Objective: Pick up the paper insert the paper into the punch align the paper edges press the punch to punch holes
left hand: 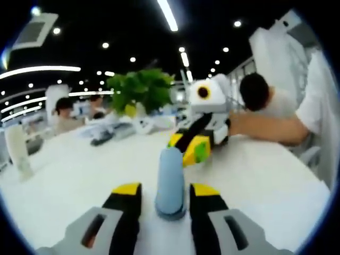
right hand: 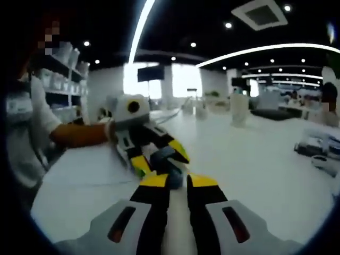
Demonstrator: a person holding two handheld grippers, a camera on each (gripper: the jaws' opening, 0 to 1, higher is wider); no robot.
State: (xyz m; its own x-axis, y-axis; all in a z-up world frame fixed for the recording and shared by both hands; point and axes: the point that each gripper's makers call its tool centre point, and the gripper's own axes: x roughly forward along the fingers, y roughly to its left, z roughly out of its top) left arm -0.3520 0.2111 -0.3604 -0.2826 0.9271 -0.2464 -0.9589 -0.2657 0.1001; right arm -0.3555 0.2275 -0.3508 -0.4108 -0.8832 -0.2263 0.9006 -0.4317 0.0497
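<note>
A light blue hole punch (left hand: 170, 178) stands on the white table (left hand: 69, 180), rising between the jaws of my left gripper (left hand: 166, 188). The jaws flank it with a small gap on each side, so that gripper is open. In the right gripper view the punch (right hand: 163, 158) shows as a blue block between the left gripper's (right hand: 159, 156) yellow tips. My right gripper (right hand: 178, 180) has its jaws nearly together just in front of the punch. Its yellow and green tips (left hand: 190, 149) sit at the punch's far end. A white sheet of paper (right hand: 87, 170) lies faintly visible beside the punch.
A person's forearm (left hand: 265, 127) reaches in behind the right gripper. A green potted plant (left hand: 141, 90) and dark items (left hand: 106, 135) sit at the far side of the table, and a white container (left hand: 18, 154) stands at its left. Shelves (right hand: 58, 79) line one wall.
</note>
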